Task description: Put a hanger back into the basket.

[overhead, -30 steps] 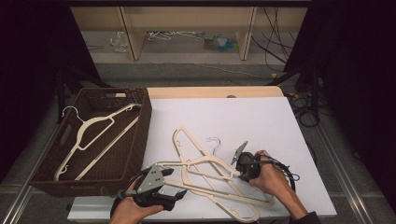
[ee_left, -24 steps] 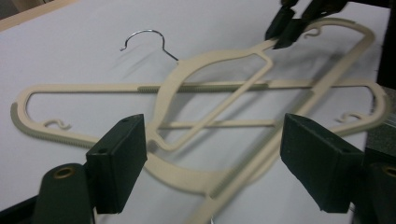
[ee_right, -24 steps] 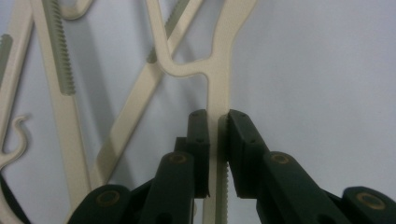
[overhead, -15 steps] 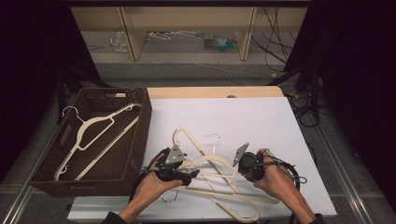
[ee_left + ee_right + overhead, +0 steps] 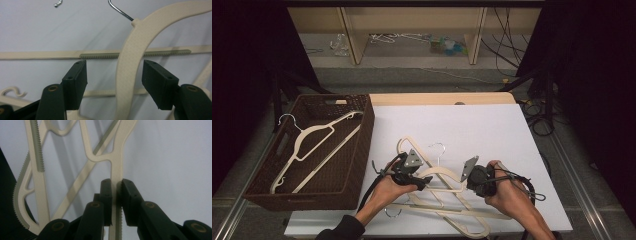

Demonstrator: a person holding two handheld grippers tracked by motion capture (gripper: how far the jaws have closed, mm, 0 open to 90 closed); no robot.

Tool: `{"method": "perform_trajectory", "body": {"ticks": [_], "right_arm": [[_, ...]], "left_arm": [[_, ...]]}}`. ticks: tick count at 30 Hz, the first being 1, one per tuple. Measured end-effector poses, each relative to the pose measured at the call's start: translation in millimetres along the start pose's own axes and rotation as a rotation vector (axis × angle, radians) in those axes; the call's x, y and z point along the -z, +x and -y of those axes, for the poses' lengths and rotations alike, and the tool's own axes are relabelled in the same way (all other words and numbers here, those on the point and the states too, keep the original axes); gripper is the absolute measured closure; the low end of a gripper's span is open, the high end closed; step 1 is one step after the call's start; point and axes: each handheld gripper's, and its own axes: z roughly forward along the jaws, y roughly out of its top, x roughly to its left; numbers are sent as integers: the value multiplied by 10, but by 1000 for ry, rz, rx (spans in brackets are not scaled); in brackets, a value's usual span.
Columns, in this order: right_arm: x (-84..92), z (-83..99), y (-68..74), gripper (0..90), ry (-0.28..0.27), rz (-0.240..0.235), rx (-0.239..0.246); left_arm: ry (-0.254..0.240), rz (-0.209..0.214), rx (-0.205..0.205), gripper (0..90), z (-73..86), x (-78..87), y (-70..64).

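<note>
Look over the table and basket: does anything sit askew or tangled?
Yes. The cream hangers on the white table lie crossed in a heap, arms overlapping at odd angles. The hanger in the wicker basket sits diagonally, its metal hook poking over the rim.

Left gripper has jaws parted (just been closing); right gripper has jaws clamped tight.

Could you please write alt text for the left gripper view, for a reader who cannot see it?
The left gripper has two black jaws set either side of a cream plastic hanger's curved arm, not yet touching it and just closing. Behind lie its metal hook and a ridged cream bar on the white tabletop.
</note>
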Motion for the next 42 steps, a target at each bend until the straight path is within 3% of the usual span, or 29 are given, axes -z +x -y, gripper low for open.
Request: {"method": "perform_trajectory", "body": {"ticks": [2,9,14,19,21,22,27,31,32,35,39,42], "right_arm": [[13,-8,15,802,-1,2,3],[34,-19,31,801,2,8,28],[37,-25,37,801,-1,15,49],[27,-8,14,801,-16,20,89],[36,8,13,801,-15,8,83],[36,38,9,800,-24,0,86],[39,122,5,798,-63,-30,70],[5,178,0,793,-66,-37,72],[1,188,-4,790,-65,-38,72],[10,216,-17,778,-70,-47,67],[51,262,-39,747,-94,-55,47],[89,284,-58,667,-111,-50,23]], "left_arm": [[-12,20,13,385,-10,-33,-10],[-19,72,-4,497,-79,-24,-15],[-24,133,-17,631,-109,-7,-24],[-22,170,-27,662,-118,54,-24],[-23,190,-28,673,-131,88,-33],[-25,212,-38,686,-145,128,-42],[-46,244,-60,714,-182,253,-94],[-54,294,-81,748,-241,369,-160],[-75,300,-128,756,-269,380,-165],[-59,333,-76,777,-268,434,-234],[-64,352,-75,796,-281,469,-271],[-79,371,-64,814,-294,490,-283]]}}
